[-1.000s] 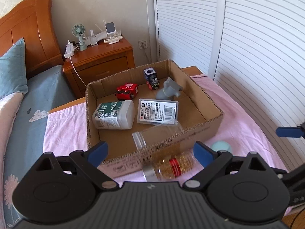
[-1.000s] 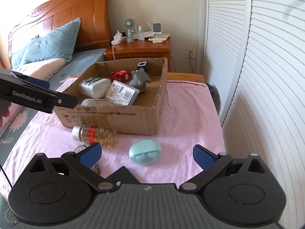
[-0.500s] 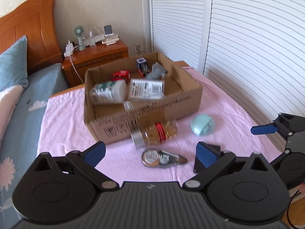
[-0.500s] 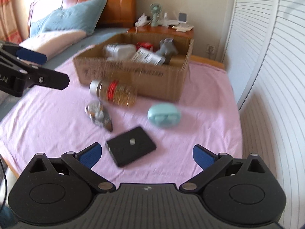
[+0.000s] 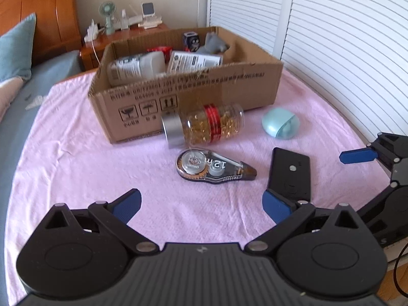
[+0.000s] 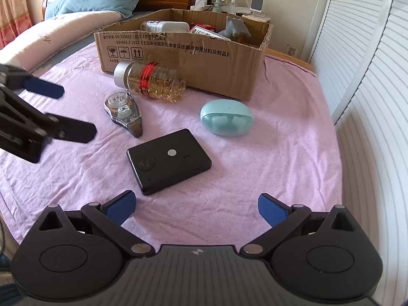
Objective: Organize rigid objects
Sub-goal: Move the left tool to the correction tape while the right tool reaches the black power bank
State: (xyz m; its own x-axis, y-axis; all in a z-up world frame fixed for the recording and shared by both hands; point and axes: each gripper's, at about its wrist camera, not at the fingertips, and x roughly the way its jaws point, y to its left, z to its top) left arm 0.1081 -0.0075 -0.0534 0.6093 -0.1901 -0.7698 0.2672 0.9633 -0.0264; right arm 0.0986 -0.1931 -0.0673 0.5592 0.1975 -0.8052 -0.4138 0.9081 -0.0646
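The left gripper (image 5: 201, 204) hung over the pink cloth (image 5: 76, 168) with its jaws spread wide and nothing between them; they had just been opening. The right gripper (image 6: 196, 207) hung likewise, jaws wide apart and empty, pointing down at the same cloth.

In the right wrist view, a flat black device (image 6: 169, 160) lay on the cloth just beyond the jaws, toward 12 o'clock, touching neither pad. At 1 o'clock from it sat a pale blue earbud case (image 6: 227, 117), well clear of it. At 11 o'clock lay a clear correction-tape dispenser (image 6: 123, 112), its dark tip pointing toward the camera. Beyond that a clear bottle (image 6: 150, 81) of golden beads, with a silver cap and red band, lay on its side against the front wall of the cardboard box (image 6: 204, 63).

In the left wrist view the dispenser sat at 12 o'clock from the jaws, the bottle behind it, the black device at 2 o'clock near the right pad, and the earbud case further out at 1 o'clock.

Inside the box lay a white bottle (image 5: 137, 67), a labelled flat pack (image 5: 195, 62), a grey toy figure (image 5: 214, 43), a red toy (image 5: 159, 49) and a small dark cube (image 5: 191, 39). Behind the box stood a wooden nightstand (image 5: 127, 35) carrying a small fan (image 5: 107, 15).
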